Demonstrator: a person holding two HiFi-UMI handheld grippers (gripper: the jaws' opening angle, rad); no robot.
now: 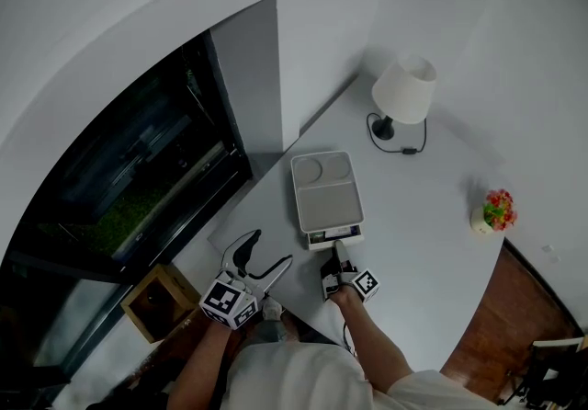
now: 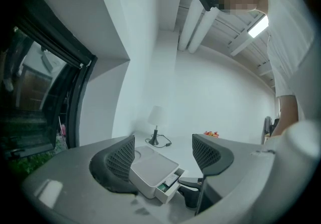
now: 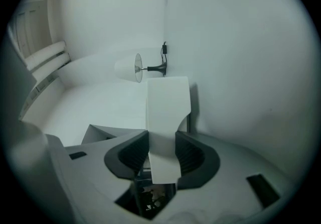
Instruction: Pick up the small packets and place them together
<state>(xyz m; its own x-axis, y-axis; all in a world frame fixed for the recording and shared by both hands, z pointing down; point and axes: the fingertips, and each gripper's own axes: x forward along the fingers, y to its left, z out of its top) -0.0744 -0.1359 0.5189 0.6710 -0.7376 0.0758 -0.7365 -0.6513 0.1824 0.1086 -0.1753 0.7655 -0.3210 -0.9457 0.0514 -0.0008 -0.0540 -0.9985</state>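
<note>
Only the right gripper view shows the grip closely: the right gripper (image 3: 163, 155) is rolled on its side, with its ribbed black jaws closed to a narrow gap and both pads pressing on the white pull-out drawer (image 3: 163, 170) of a pale grey box organiser with a recessed lid (image 3: 168, 100). The left gripper view alone looks into that open drawer, where the small green and white packets (image 2: 168, 181) lie. In the same view the left gripper (image 2: 164, 155) has its jaws spread wide with nothing between them. The head view places this gripper at the near edge of the white table (image 1: 432, 215). Further back stand a white-shaded table lamp (image 1: 404, 91) with a black cord and a small pot of red and green flowers (image 1: 496, 212). A dark window (image 1: 138, 178) fills the left wall, and a wooden box (image 1: 161, 302) sits on the floor below it.
</note>
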